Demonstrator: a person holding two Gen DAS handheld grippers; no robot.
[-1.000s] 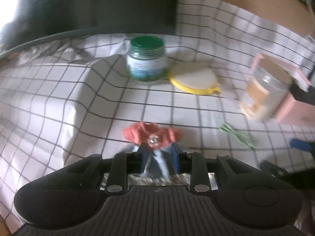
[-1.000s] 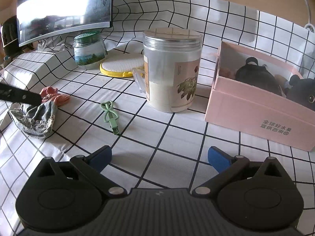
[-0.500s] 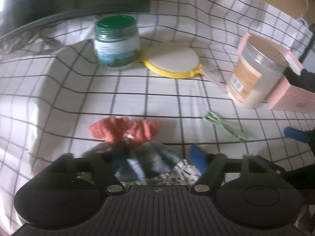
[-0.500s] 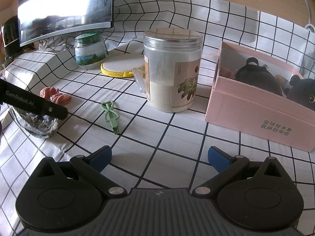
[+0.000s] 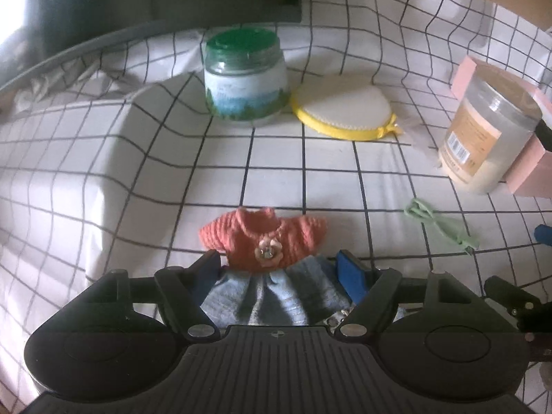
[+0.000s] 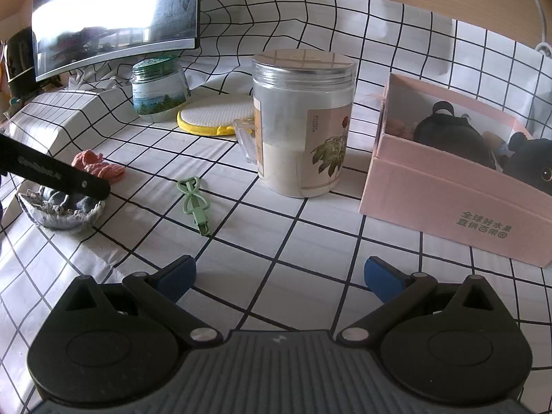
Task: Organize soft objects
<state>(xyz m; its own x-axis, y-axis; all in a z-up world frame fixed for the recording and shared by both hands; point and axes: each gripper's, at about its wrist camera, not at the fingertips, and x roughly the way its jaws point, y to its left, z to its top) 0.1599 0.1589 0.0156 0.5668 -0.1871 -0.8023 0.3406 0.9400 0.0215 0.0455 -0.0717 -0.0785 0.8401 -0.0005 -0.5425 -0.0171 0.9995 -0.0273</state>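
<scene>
We hold our left gripper (image 5: pixel 279 269) over a small doll's outfit, a knitted coral sweater above a blue denim skirt (image 5: pixel 265 258), which lies flat on the counter draped in a white cloth with a black grid (image 5: pixel 310 172). The jaws have just been opening and now stand wide, the skirt between the blue pads without being pressed.

Our right gripper (image 6: pixel 279 272) hangs open over bare cloth, nothing between its fingers.

Taking the tall clear plastic jar of pale powder (image 6: pixel 302 120) as our landmark: the outfit lies well to its left, a mint-green hair clip (image 6: pixel 195 200) sits between the two, and a white mesh pad with a yellow rim (image 6: pixel 215 115) lies just behind and to the left of the jar. Farther left of that pad stands a short glass jar with a green lid (image 6: pixel 157 89). To the right of the tall jar is an open pink cardboard box (image 6: pixel 448 200) holding dark plush toys (image 6: pixel 452 134).
</scene>
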